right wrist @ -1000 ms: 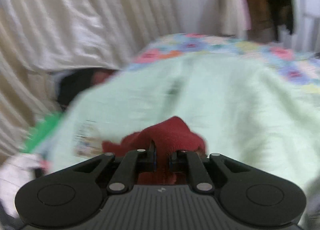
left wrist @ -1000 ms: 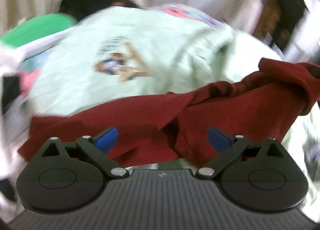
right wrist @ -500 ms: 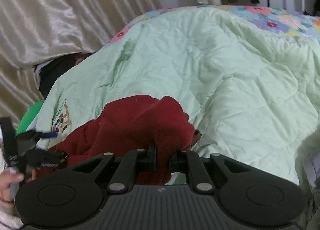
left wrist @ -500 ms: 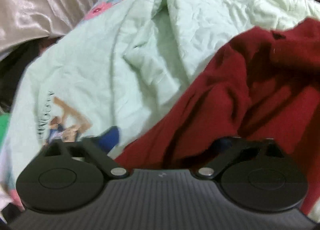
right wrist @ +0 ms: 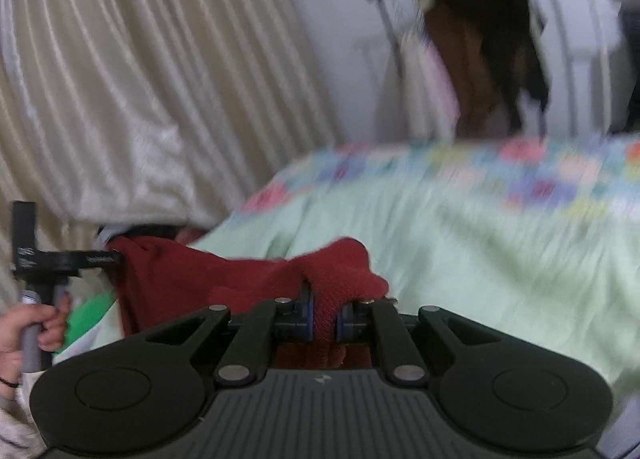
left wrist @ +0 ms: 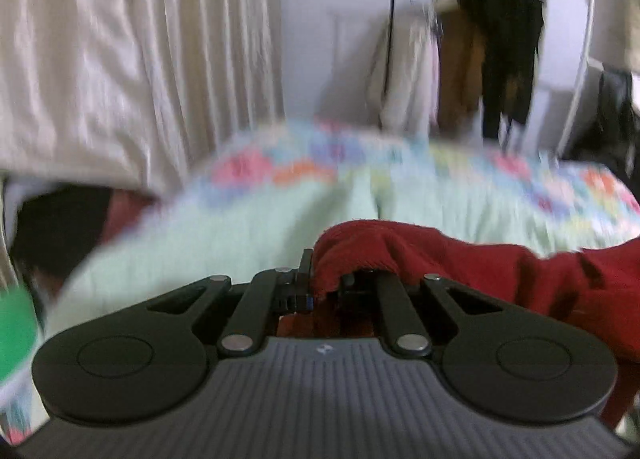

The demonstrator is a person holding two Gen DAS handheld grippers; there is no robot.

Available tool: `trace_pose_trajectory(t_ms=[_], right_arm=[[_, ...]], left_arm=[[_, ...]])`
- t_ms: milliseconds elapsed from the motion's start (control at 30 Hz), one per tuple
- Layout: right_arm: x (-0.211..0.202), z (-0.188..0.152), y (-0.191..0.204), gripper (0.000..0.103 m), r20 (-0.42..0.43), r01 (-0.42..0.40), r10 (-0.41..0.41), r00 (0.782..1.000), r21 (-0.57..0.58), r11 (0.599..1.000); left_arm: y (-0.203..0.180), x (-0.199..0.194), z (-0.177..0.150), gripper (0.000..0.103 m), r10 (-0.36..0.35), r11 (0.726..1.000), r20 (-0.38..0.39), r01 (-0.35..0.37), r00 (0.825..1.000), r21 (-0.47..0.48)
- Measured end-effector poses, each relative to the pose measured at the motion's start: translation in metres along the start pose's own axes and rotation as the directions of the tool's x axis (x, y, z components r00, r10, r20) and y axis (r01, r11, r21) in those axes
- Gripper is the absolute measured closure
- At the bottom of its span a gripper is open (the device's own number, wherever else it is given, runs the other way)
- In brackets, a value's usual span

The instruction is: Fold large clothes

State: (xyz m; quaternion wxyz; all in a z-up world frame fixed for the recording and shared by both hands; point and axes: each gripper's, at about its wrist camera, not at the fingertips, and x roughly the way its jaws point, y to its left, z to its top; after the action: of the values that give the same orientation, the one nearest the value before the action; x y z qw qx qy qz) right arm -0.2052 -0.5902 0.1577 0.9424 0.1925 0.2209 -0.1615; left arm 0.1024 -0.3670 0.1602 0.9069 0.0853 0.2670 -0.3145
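Observation:
A dark red garment [left wrist: 480, 271] hangs stretched between my two grippers above a pale green quilt [left wrist: 240, 227]. In the left wrist view my left gripper [left wrist: 326, 279] pinches a bunched edge of the cloth; its jaws are opening slightly with the cloth still between them. My right gripper [right wrist: 324, 315] is shut on another fold of the red garment [right wrist: 180, 279]. At the left of the right wrist view the left gripper [right wrist: 114, 258] holds the far end, with a person's hand [right wrist: 28, 331] on its handle. Both views are motion-blurred.
The quilt [right wrist: 480, 259] covers a bed with a flowered sheet [left wrist: 520, 179] at its far side. A cream curtain [left wrist: 120, 59] hangs on the left. A clothes rack [left wrist: 480, 59] with dark garments stands by the back wall. Something green [left wrist: 16, 323] lies low at the left.
My left gripper went from wide open over the red garment to closed on it, then rose with it. The right gripper kept its grip and swung sideways; the cloth now spans both.

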Motion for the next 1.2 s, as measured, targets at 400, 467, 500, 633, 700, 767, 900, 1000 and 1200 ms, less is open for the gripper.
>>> trace_pose_trajectory(t_ms=[400,467,500,633,700,767,900,1000,1200], right_arm=[[0.073,-0.050,-0.070,0.067,-0.138,0.201,-0.201,0.970,-0.008,0.979],[0.070,-0.073,-0.077,0.065,-0.195,0.141,-0.137,0.971,0.009,0.990],[0.069,-0.087,-0.076,0.063,-0.229,0.110,-0.108,0.967,-0.004,0.994],[0.068,-0.119,-0.051,0.060,-0.318,0.006,-0.019,0.948,-0.042,0.999],[0.070,-0.130,-0.024,0.057,-0.333,-0.056,0.019,0.943,-0.103,0.993],[0.072,-0.138,0.006,0.046,-0.340,-0.109,0.044,0.939,-0.173,0.979],[0.093,-0.157,0.081,0.040,-0.351,-0.211,0.062,0.934,-0.404,0.890],[0.114,-0.169,0.115,0.051,-0.362,-0.241,0.051,0.931,-0.504,0.829],[0.123,-0.131,0.090,0.098,-0.320,-0.197,0.097,0.943,-0.297,0.934]], left_arm=[[-0.034,0.049,-0.094,0.034,-0.046,0.985,-0.276,0.090,0.960,0.148],[-0.033,0.031,-0.113,0.032,-0.126,0.972,-0.292,0.177,0.948,0.156],[-0.036,0.020,-0.123,0.027,-0.157,0.962,-0.300,0.214,0.941,0.167],[-0.047,-0.003,-0.145,0.012,-0.211,0.938,-0.333,0.286,0.919,0.194],[-0.052,-0.007,-0.153,0.012,-0.224,0.934,-0.351,0.303,0.909,0.189],[-0.050,-0.002,-0.157,0.011,-0.246,0.939,-0.376,0.316,0.893,0.137],[-0.029,0.018,-0.159,0.011,-0.291,0.954,-0.428,0.296,0.856,-0.057],[-0.005,0.021,-0.158,0.011,-0.361,0.929,-0.412,0.284,0.837,-0.236],[0.016,0.015,-0.153,0.011,-0.371,0.914,-0.381,0.262,0.847,-0.309]])
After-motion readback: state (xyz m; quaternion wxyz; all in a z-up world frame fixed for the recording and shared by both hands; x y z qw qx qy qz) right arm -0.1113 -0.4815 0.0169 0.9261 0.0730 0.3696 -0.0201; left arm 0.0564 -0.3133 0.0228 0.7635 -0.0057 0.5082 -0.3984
